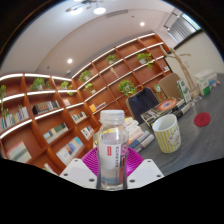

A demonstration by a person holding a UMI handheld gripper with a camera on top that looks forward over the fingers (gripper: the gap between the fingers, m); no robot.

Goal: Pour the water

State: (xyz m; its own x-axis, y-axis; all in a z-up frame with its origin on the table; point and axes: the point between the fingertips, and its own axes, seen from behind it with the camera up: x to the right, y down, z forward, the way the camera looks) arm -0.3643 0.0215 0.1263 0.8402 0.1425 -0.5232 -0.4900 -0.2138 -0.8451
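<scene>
clear water bottle (112, 150) is being clamped upright by the gripper (111, 165), beside a pale cup (167, 132); bookshelves (60, 110) behind.

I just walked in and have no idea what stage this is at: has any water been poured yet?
Done: the gripper has the bottle held between its fingers, lifted and tilted. In hand: carrying it toward the cup, which stands on the table ahead and to one side. Left: the pour itself. No water is flowing, the bottle's mouth is not over the cup, and I cannot tell whether its cap is off.
</scene>
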